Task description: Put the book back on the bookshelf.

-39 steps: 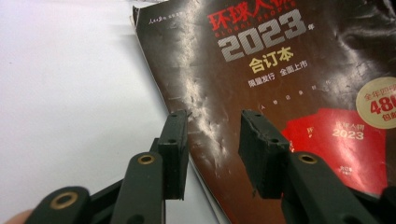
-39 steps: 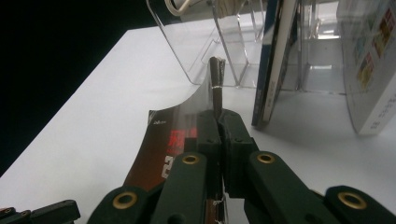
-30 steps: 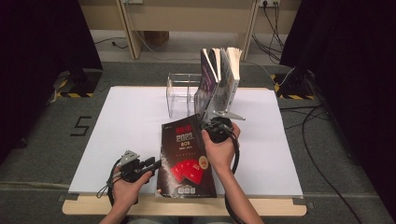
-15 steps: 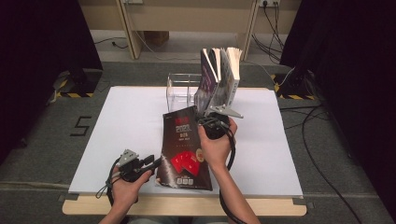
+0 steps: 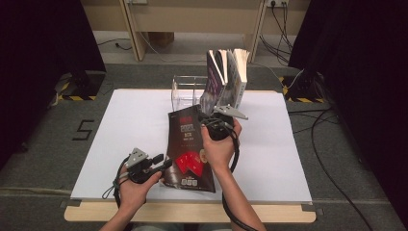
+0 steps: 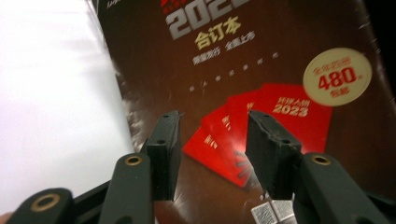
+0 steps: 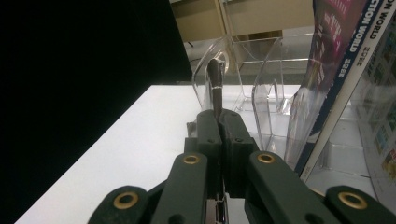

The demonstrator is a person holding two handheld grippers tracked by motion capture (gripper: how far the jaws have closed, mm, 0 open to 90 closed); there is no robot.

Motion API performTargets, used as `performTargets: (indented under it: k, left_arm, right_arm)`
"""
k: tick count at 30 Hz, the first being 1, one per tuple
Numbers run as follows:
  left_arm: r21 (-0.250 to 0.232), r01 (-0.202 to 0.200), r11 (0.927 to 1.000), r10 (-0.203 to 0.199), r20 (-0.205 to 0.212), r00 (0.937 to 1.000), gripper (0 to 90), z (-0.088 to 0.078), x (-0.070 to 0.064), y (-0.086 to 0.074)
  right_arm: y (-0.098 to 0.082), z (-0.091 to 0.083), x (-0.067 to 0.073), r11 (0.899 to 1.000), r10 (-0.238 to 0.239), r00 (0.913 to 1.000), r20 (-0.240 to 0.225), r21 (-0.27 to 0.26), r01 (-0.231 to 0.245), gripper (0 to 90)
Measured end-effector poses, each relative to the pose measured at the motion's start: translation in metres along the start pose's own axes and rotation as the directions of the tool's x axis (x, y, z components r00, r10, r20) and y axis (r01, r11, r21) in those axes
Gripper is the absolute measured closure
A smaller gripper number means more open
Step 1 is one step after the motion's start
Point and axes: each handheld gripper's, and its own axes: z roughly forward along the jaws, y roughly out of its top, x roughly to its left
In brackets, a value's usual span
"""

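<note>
High view: seen on the white table [image 5: 120, 120], a dark magazine [image 5: 187, 144] with red cards printed on its cover, raised at its far end and tilted, near edge low by the table's front. Held at that far top edge by the right gripper [image 5: 211, 122], fingers closed on the magazine. Just behind, a clear acrylic rack [image 5: 185, 91] with several upright magazines [image 5: 226, 77] leaning in its right part. Near the front left, the left gripper [image 5: 161, 168] in the person's left hand [image 5: 132, 185], fingers pointing right at the lower left corner of the dark magazine, just beside its edge

Left gripper view: two black fingers [image 6: 166, 144] standing apart, having just been opening, with nothing pressed between the pads. Behind them, close, the dark cover [image 6: 261, 60] with grey numerals, yellow characters, red cards and a round cream sticker. Whether the fingertips touch the cover, cannot tell. To the left, the bare white table [image 6: 51, 102]

Right gripper view: fingers [image 7: 209, 135] shut together on the thin edge of the dark magazine [image 7: 215, 84], seen edge-on and rising straight between the pads. Beyond, the clear rack [image 7: 247, 65] with its empty left compartments, and at the right the leaning magazines [image 7: 336, 51] with printed spines. Below left, the white table [image 7: 126, 154]
</note>
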Motion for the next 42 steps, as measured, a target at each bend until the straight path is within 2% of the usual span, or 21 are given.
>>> performTargets:
  k: [13,25,31,37,42]
  left_arm:
    - [-0.047,-0.025,0.9986,0.026,0.029,0.9992,50.6,0.007,-0.016,0.03]
    - [-0.062,-0.029,0.9977,0.031,0.032,0.999,47.9,0.011,-0.024,0.044]
    - [-0.064,-0.039,0.9972,0.042,0.046,0.9981,48.2,0.015,-0.028,0.056]
    - [-0.082,-0.064,0.9946,0.069,0.057,0.996,47.7,0.022,-0.041,0.08]
    - [-0.077,-0.061,0.9952,0.065,0.061,0.996,46.2,0.028,-0.047,0.09]
  right_arm:
    - [0.016,-0.001,0.01,0.997,-0.018,0.9998,-0.006,-0.069,0.018,88.3]
    - [0.025,-0.005,0.019,0.99,-0.029,0.9996,-0.005,-0.135,0.028,88.3]
    - [0.028,-0.004,0.021,0.99,-0.034,0.9994,-0.002,-0.138,0.034,88.3]
    - [0.03,-0.003,0.022,0.989,-0.034,0.9994,-0.002,-0.142,0.034,88.3]
    - [0.031,-0.003,0.023,0.989,-0.036,0.9994,-0.003,-0.142,0.035,88.3]
